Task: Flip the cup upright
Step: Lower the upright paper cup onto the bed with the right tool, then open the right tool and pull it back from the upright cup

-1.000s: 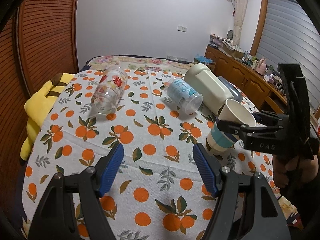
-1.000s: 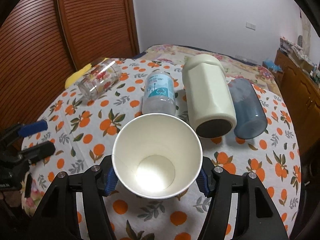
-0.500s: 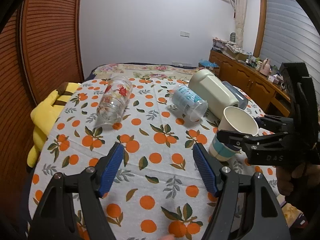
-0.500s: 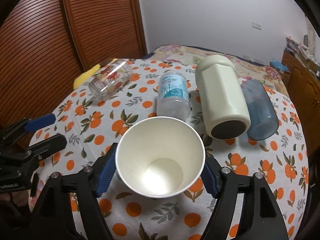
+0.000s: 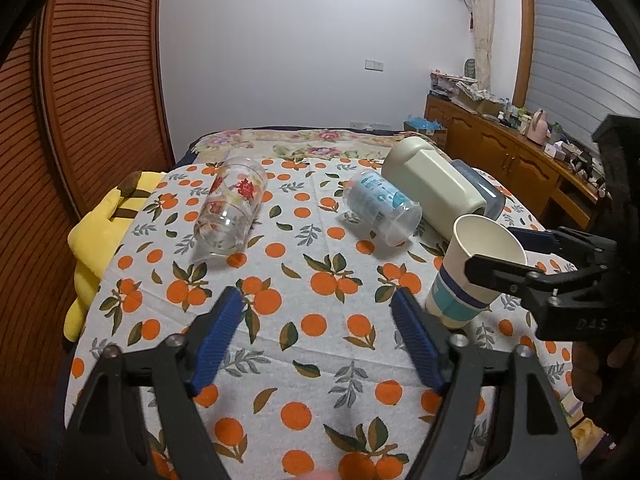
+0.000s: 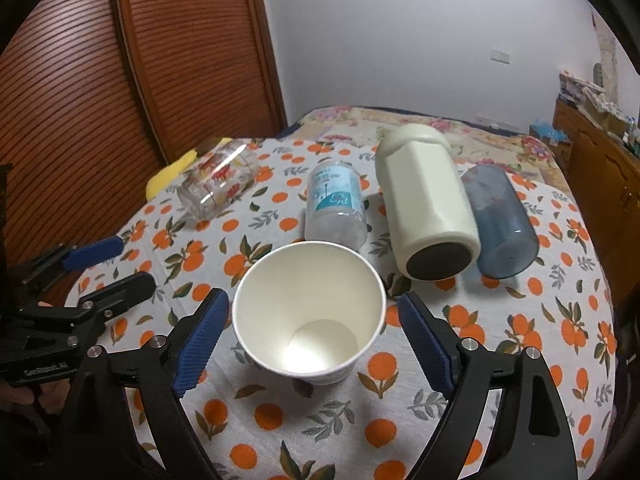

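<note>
paper cup (image 6: 308,312) standing mouth-up, 12 o'clock | right tongs (image 6: 314,338) straddling it, spread, not gripping | left tongs (image 5: 316,340) hanging open

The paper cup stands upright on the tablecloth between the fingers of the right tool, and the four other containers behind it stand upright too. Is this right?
Not quite. The paper cup does stand upright on the tablecloth between the fingers of the right tool, but the four containers behind it lie on their sides: the flowered glass, the clear plastic cup, the cream bottle and the blue tumbler. The right wrist view shows this.
</note>
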{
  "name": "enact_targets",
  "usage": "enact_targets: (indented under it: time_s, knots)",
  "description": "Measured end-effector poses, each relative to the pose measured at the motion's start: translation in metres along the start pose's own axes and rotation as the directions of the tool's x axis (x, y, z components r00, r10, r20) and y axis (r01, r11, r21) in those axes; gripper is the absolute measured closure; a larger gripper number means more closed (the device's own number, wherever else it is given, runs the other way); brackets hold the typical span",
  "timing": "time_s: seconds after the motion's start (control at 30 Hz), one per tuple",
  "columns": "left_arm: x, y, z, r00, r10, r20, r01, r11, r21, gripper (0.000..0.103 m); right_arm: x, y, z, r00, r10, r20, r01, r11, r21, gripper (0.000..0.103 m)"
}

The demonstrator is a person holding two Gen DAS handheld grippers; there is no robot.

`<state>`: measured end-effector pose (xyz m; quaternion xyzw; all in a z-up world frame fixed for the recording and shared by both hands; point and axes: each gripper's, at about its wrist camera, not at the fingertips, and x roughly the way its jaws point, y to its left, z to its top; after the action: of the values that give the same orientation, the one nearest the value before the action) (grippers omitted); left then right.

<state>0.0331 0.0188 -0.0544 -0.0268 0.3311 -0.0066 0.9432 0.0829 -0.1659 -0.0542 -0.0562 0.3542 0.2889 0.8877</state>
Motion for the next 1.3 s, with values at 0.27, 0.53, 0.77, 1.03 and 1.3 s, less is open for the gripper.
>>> enact_targets:
  time_s: [0.27, 0.53, 0.77, 1.03, 1.3]
  knots:
    - [-0.005, -0.018, 0.007, 0.999, 0.003, 0.036, -0.003, 1.0, 0.024, 0.014, -0.026, -0.016, -0.011, 0.996, -0.05, 0.078, 0.046, 0.997, 0.057, 0.008]
    - [-0.022, -0.038, 0.011, 0.997, -0.015, 0.079, 0.01, 0.998, 0.056, 0.014, -0.061, -0.031, -0.025, 0.977, -0.132, 0.166, 0.113, 0.986, 0.122, 0.003]
    - [-0.044, -0.046, 0.011, 0.993, -0.022, 0.115, 0.015, 0.998, 0.057, 0.014, -0.087, -0.029, -0.032, 0.962, -0.173, 0.214, 0.143, 0.979, 0.148, 0.003]
    - [-0.058, -0.047, 0.009, 0.991, -0.028, 0.134, 0.02, 0.998, 0.057, 0.014, -0.097, -0.023, -0.037, 0.955, -0.178, 0.239, 0.145, 0.978, 0.149, 0.003]
    - [-0.059, -0.046, 0.009, 0.99, -0.028, 0.137, 0.02, 0.998, 0.054, 0.014, -0.098, -0.023, -0.037, 0.953, -0.184, 0.243, 0.15, 0.977, 0.151, 0.003]
